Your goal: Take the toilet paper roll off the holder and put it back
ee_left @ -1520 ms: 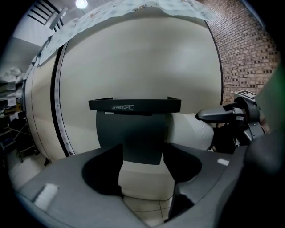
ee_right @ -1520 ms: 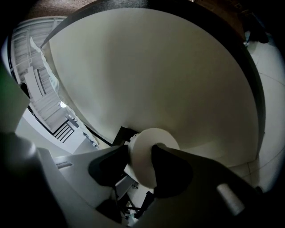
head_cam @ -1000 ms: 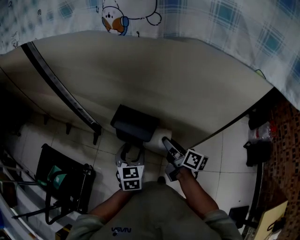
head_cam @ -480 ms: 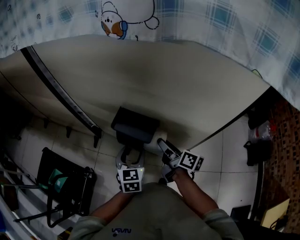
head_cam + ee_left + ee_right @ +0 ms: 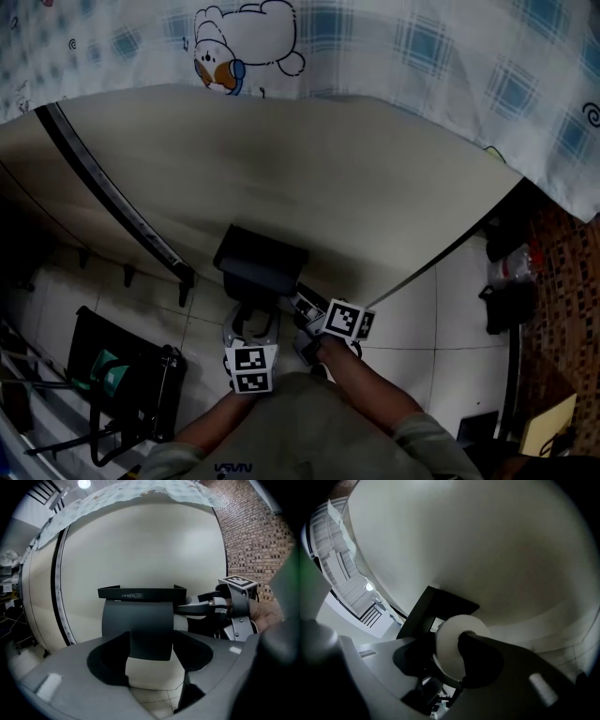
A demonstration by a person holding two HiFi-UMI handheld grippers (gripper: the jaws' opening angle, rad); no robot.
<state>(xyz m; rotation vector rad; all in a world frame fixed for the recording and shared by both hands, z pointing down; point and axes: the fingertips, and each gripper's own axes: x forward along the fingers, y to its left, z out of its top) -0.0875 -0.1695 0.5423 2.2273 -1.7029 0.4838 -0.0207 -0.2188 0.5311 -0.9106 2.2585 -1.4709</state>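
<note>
Right gripper view: my right claw (image 5: 449, 654) pinches the roll (image 5: 449, 632) to seat it in the holder (image 5: 440, 604); left claw (image 5: 151, 656) hangs spread nearby

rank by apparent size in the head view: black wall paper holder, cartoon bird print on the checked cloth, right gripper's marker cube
1-2. Cartoon bird print on the checked cloth and black wall paper holder: about alike.
3. Right gripper's black-and-white marker cube, clearly smallest.
</note>
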